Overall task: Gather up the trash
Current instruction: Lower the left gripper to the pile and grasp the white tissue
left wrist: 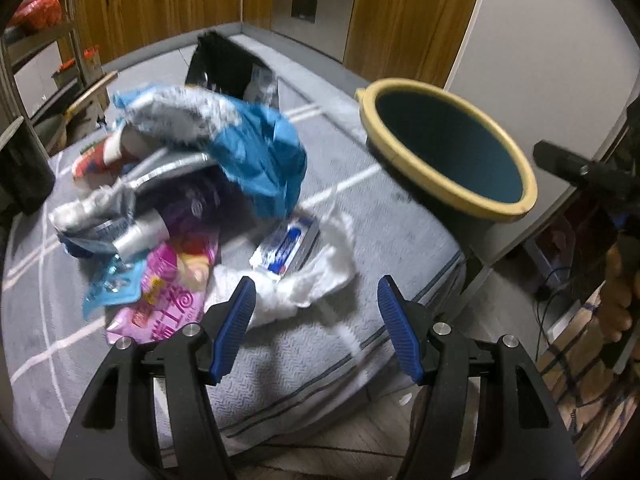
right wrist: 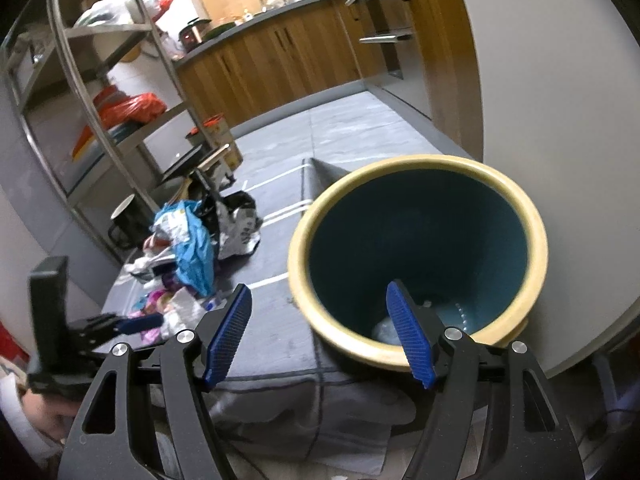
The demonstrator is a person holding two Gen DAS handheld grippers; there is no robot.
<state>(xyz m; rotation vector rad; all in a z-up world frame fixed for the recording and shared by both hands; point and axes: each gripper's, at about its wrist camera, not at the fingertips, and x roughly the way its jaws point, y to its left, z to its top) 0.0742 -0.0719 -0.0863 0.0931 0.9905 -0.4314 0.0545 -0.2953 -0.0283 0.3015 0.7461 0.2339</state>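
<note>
My left gripper hung with its blue fingers apart and nothing between them, just short of the heap of wrappers and crumpled packets on the grey checked cloth. My right gripper had its fingers spread too and gripped nothing; one finger stood over the mouth of the round dark-blue bin with the cream rim.

The risk I judged greatest was a poor bite. The nearest piece to the left gripper was the crumpled white tissue, lying on the side of the heap away from the bin's far rim, and it was soft and thin; fingers closing on it might pinch the cloth beneath as well and drag the whole heap. A small blue-and-white sachet rested on the tissue and could slide off if it were lifted.

The heap itself stood beside the bin, well apart from it: a crumpled blue plastic bag on top, a pink printed packet at the near edge, silvery foil pieces between. The bin seemed nearly empty, with something pale at its bottom, though blur left me unsure.
</note>
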